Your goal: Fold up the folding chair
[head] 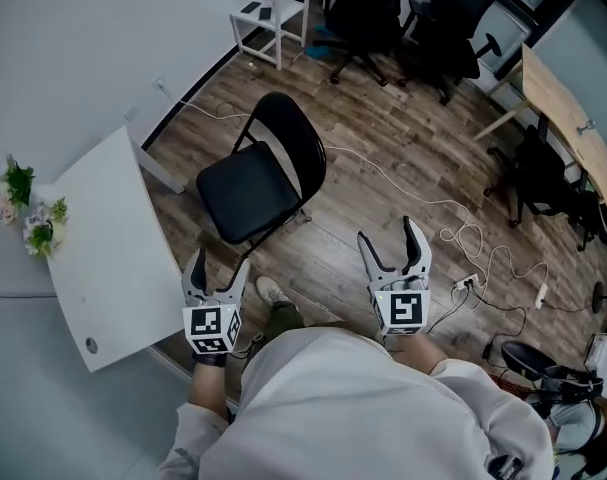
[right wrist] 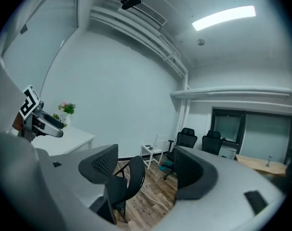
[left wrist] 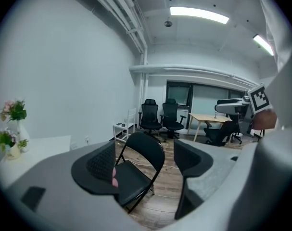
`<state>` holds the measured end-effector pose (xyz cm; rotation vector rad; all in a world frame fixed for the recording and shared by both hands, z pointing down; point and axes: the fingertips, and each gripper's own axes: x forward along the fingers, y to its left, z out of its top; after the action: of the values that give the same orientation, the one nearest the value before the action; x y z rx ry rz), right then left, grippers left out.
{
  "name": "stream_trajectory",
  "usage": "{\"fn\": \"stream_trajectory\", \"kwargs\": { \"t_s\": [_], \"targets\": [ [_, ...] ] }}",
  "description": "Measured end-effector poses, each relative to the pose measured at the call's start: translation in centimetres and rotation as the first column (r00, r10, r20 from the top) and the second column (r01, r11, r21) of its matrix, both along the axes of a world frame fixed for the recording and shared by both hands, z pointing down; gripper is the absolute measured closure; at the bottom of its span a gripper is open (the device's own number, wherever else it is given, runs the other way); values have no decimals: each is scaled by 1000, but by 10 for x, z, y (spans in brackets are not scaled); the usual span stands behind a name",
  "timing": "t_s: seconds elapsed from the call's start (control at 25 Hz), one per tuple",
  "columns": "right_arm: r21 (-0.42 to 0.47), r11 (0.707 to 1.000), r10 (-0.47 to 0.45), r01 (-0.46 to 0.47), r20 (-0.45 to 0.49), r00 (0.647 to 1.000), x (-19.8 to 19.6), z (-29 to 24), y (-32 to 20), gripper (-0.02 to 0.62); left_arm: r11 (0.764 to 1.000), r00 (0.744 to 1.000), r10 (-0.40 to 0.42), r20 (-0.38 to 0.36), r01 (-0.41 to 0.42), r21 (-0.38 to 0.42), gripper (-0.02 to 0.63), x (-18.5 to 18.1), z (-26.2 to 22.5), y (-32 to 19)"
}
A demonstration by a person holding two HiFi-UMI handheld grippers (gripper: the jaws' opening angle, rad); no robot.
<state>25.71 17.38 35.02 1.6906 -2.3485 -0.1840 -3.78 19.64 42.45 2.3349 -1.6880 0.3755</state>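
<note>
Head view puts my two grippers lowest in the frame, just ahead of my torso: the left gripper (head: 220, 268) left of centre and the right gripper (head: 390, 240) right of centre, with my shoe (head: 273, 290) between them on the wood floor. Neither touches anything. Just above them stands the folding chair (head: 245, 198), fully unfolded. Its seat faces the lower left and its round backrest rises toward the upper right, so the fold has not begun. My worry is the approach. If I take only one side, I judge the light frame could skid or tip on the smooth boards. A jaw set near the seat hinge could get nipped as the seat swings up. The white cable (head: 403, 183) runs along the floor just beside the chair's rear legs and could snag a foot if I drag the frame. The white table (head: 103, 258) stands close at the chair's left, near enough to be knocked. In the left gripper view the jaws are spread wide with nothing held, and the chair (left wrist: 136, 170) shows through the gap, well short of the pads. The right gripper view shows the same: jaws wide apart and empty, with the chair (right wrist: 129, 179) low between them and apart. Farther off, at the upper edge of the head view, are black office chairs (head: 383, 8) and a wooden desk (head: 563, 118).
</note>
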Motion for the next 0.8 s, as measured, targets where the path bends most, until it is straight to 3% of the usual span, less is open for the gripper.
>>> {"fn": "stream_trajectory", "kwargs": {
  "t_s": [0.28,0.56,0.68,0.8],
  "targets": [
    [0,1000,-9,9,-45,999,-46,-8,-89,235,998,999,-17,-43,15,-54,221,-53,31,-61],
    [-31,998,-55,53,-68,996,-73,5,-170,250,984,990,-112,-92,97,-152,222,-94,74,-86],
    [-63,994,-91,86,-74,993,-78,18,-223,250,970,983,-155,-98,133,-203,222,-103,93,-112],
    [-117,983,-153,145,-62,986,-83,38,-275,250,940,969,-228,-96,193,-282,222,-108,121,-127]
  ]
}}
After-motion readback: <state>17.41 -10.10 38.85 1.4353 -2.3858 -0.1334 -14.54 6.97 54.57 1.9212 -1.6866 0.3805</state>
